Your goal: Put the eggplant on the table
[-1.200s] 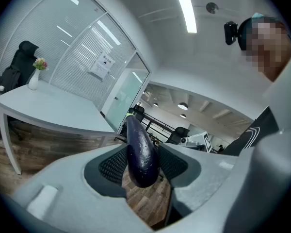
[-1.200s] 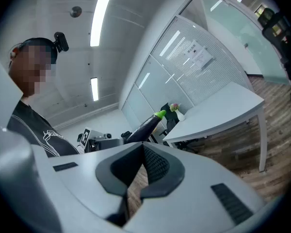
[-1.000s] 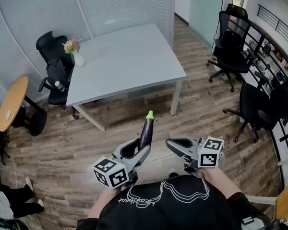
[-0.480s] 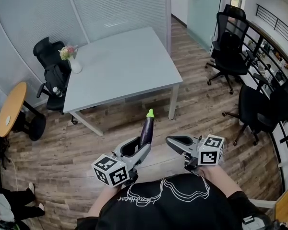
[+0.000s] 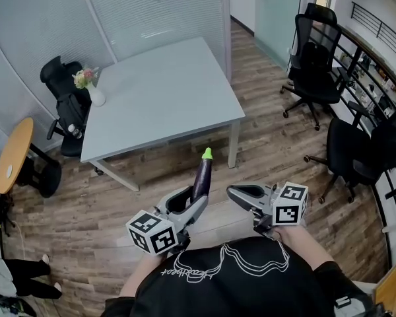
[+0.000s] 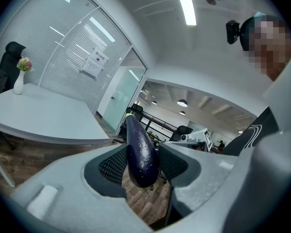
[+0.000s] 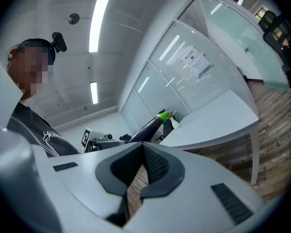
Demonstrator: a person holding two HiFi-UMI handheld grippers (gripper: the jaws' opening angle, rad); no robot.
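Note:
A dark purple eggplant point(image 5: 201, 176) with a green stem end stands upright in my left gripper point(image 5: 193, 200), low in the head view. In the left gripper view the eggplant point(image 6: 139, 152) fills the gap between the ribbed pads, which press on both its sides. My right gripper point(image 5: 233, 193) is level beside it to the right, shut with nothing in it; in the right gripper view its tips point(image 7: 143, 147) meet. The grey table point(image 5: 165, 104) stands ahead over the wood floor, apart from both grippers.
A white vase with flowers point(image 5: 92, 92) sits at the table's far left corner. A black chair point(image 5: 63, 101) is left of the table, and black office chairs point(image 5: 315, 58) point(image 5: 353, 150) are at the right. A round wooden table point(image 5: 13, 152) is at far left. Glass partitions stand behind.
The table has come closer and slid left in the head view as both grippers moved forward together. The eggplant stays gripped upright in the left gripper; the right stays shut.

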